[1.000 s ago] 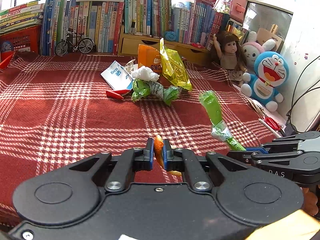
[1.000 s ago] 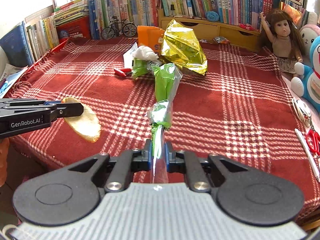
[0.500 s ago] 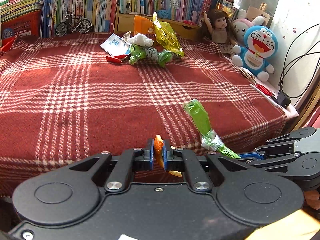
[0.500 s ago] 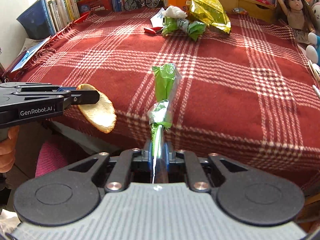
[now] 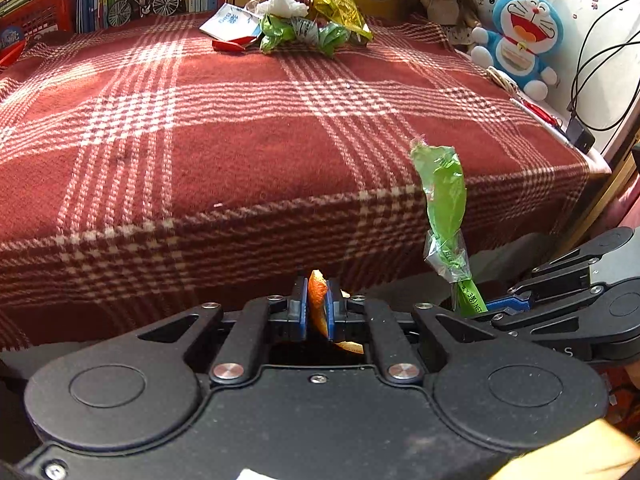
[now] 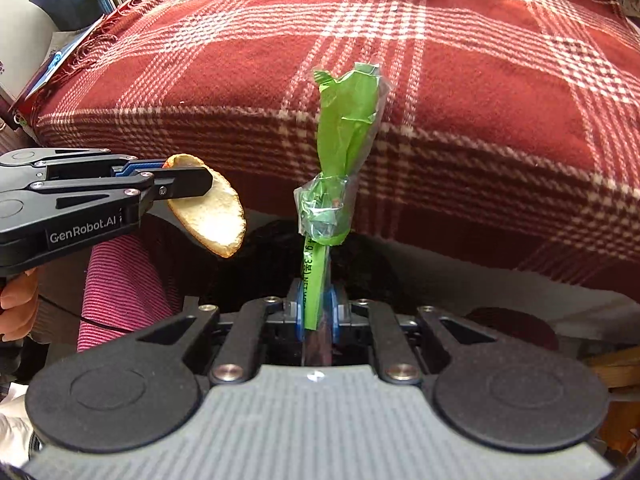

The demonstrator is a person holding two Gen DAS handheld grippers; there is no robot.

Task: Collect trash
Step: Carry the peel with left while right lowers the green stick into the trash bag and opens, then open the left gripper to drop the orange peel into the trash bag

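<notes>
Your red-and-white plaid blanket [image 5: 224, 152] fills the view; your near wrapper [image 6: 348, 120] is bright green, your peel [image 6: 212, 212] pale yellow-orange.

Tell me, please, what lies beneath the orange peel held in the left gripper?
Below the curved orange peel is a pink striped sleeve and a dark gap; anything deeper is hidden in shadow.

Two tools [image 5: 317, 312] [image 6: 316, 314]; one peel [image 6: 208, 210]; one green wrapper [image 6: 344, 152]; two plush toys [image 5: 520, 36].

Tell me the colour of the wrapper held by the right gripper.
Bright green, with a clear crinkled film band around its middle; the wrapper shows best in the right wrist view.
</notes>
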